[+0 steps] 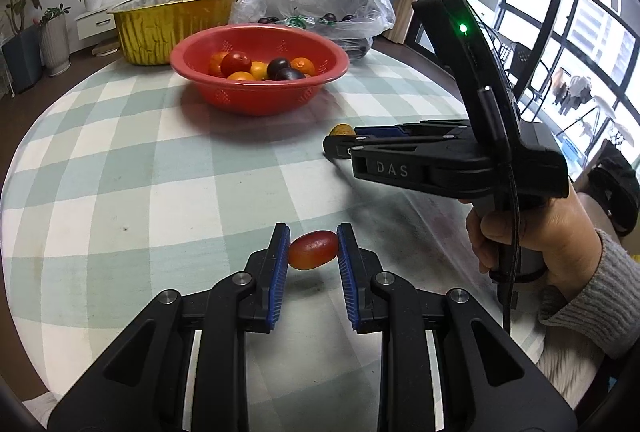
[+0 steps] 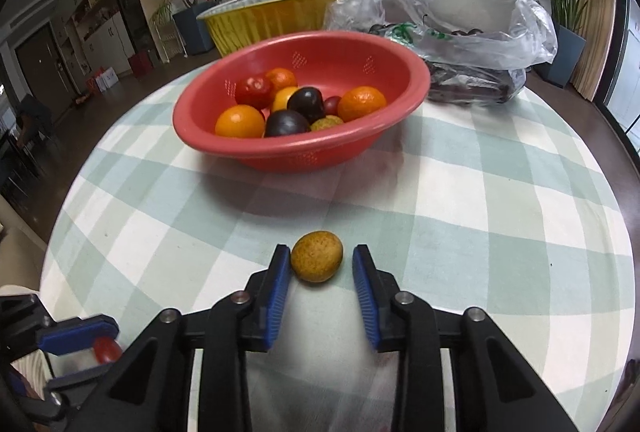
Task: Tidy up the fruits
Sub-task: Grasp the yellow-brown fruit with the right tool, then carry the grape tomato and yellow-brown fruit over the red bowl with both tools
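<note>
Where readable, "DAS" on right tongs (image 1: 340, 142)

The letters "DAS" stand in white on the black side of the right gripper (image 1: 340, 142).

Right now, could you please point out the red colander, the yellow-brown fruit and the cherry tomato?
red colander (image 2: 280, 148): right wrist view, front rim.
yellow-brown fruit (image 2: 317, 256): right wrist view, its middle.
cherry tomato (image 1: 313, 249): left wrist view, its middle.

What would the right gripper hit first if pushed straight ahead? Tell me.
The yellow-brown fruit lying on the checked tablecloth, already between the right gripper's jaws. Beyond it, probably the red colander bowl, though depth is unclear.
</note>
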`<state>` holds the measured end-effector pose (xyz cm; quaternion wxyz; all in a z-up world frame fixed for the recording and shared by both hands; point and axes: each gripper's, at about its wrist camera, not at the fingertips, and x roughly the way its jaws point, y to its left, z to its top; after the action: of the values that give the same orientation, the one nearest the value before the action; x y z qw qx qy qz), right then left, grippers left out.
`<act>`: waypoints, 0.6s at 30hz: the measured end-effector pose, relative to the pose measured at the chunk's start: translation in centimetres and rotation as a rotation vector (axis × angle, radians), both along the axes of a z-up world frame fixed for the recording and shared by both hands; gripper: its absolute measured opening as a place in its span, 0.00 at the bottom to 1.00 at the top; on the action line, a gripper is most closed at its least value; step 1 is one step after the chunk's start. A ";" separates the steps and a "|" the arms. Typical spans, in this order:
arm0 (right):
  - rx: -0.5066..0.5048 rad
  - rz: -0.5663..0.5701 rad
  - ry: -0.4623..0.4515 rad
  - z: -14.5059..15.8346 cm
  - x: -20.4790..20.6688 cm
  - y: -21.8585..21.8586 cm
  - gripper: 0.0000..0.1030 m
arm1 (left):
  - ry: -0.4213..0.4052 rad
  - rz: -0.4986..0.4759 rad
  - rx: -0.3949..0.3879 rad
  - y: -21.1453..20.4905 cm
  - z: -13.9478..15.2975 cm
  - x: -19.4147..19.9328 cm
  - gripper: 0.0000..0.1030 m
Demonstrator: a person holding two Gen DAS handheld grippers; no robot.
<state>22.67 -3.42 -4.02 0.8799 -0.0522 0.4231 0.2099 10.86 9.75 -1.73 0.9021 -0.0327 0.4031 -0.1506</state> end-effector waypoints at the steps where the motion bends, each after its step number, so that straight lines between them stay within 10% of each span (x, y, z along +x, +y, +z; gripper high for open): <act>1: -0.009 0.009 -0.007 0.0 -0.1 0.2 0.29 | 0.002 0.001 -0.001 0.0 0.0 0.0 0.22; 18: 0.245 0.029 0.095 1.4 -3.4 -2.7 0.28 | -0.005 0.039 -0.022 0.8 0.5 0.0 0.22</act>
<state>19.25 -6.08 -2.58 0.8556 0.0597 0.4345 0.2751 10.86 10.51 -1.23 0.9055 -0.0503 0.3982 -0.1376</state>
